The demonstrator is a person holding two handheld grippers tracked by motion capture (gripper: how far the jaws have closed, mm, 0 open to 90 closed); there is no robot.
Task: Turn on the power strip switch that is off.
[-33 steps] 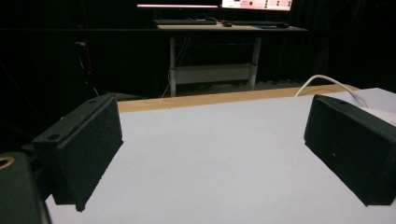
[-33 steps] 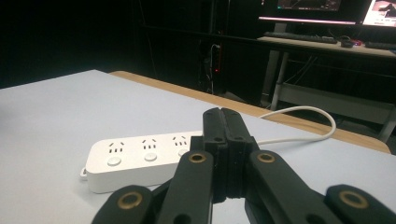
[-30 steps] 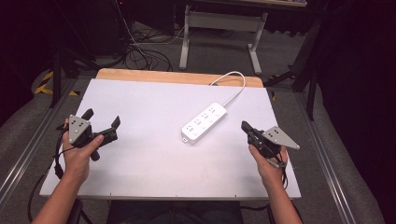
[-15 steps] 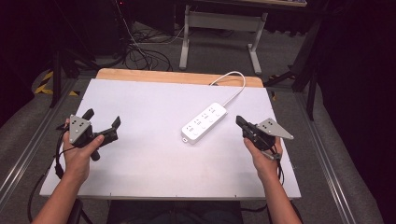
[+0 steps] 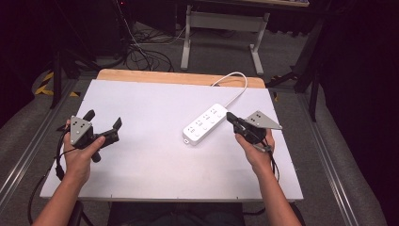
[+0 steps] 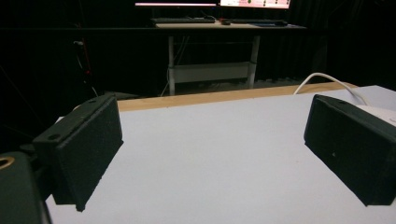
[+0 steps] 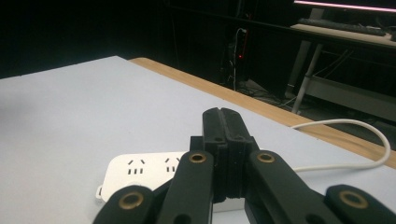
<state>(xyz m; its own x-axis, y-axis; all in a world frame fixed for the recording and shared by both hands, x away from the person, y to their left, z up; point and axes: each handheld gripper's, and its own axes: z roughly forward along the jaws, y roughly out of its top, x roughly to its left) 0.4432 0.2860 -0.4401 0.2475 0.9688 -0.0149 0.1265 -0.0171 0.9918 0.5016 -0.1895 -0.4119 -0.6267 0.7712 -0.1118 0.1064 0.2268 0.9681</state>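
Dark surroundings frame a white table [image 5: 155, 174] with a strip of bare wood along its far edge, seen from above. Behind the table, a desk frame with pale legs [image 5: 221, 28] stands on a grey floor, with black cables [image 5: 141, 54] lying near it.

On the right half of the table lies a white power strip [image 5: 204, 125], set at a slant, its sockets facing up. Its white cord [image 5: 235, 82] loops from the far end toward the wooden edge.

A person's forearms enter from the bottom of the high view. The right hand-held gripper [image 5: 230, 116] is held just beside the near right end of the power strip, its tip close to the strip; whether it touches is unclear. Its jaws are pressed fully together with nothing between them, as the right gripper view shows, where the strip lies just beyond and below the jaw tips.

The left hand-held gripper [image 5: 103, 120] is held above the left side of the table, well apart from the power strip. Its jaws stand wide, with bare table between them in the left gripper view.
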